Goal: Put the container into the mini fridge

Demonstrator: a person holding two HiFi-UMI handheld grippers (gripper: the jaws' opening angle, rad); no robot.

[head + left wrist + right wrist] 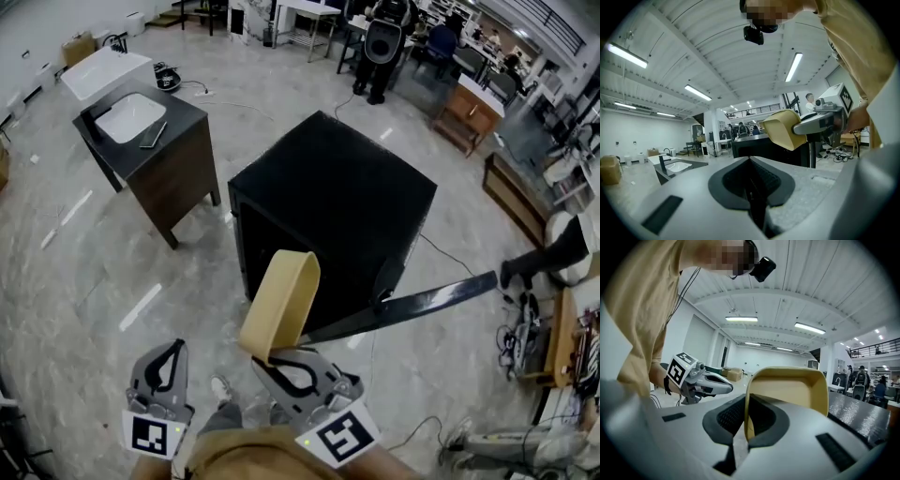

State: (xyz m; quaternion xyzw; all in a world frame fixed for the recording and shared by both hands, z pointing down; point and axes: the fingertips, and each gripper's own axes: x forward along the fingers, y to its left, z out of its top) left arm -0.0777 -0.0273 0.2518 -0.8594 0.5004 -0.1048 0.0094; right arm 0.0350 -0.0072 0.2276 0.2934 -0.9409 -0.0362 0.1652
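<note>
The container (281,302), a tan tray-like tub w/ rounded corners, is held in mid-air by the right gripper (281,361). In the right gripper view one wall of it is seen pinched btwn the jaws, the hollow side turned toward that camera. It is carried on edge and tilted. In the head view its upper end overlaps the near front corner of the mini fridge (337,202). Whether it touches the fridge can't be told from any view.

The mini fridge, a black cube, is stood on the pale marbled floor (84,281), approx. mid-frame. Its door (422,300) is swung out toward the right and is seen nearly edge-on as a thin glossy black slab. The front opening is too dark for the interior to be read.

The left gripper (172,352) is held low by the near edge of the head view, just left of the right gripper and apart from it. In the left gripper view its jaws are seen closed together w/ nothing btwn them, and the container and right gripper show beyond, above the fridge top.

A dark sink cabinet (159,164) w/ a white basin (131,117) is set on the floor toward the far left, well apart from the fridge. Cables (511,328) are spread over the floor near the right edge. A standing person (380,37) and desks are seen in the bkgd at the far edge. A tan sleeve (244,459) fills the bottom edge btwn the grippers.
</note>
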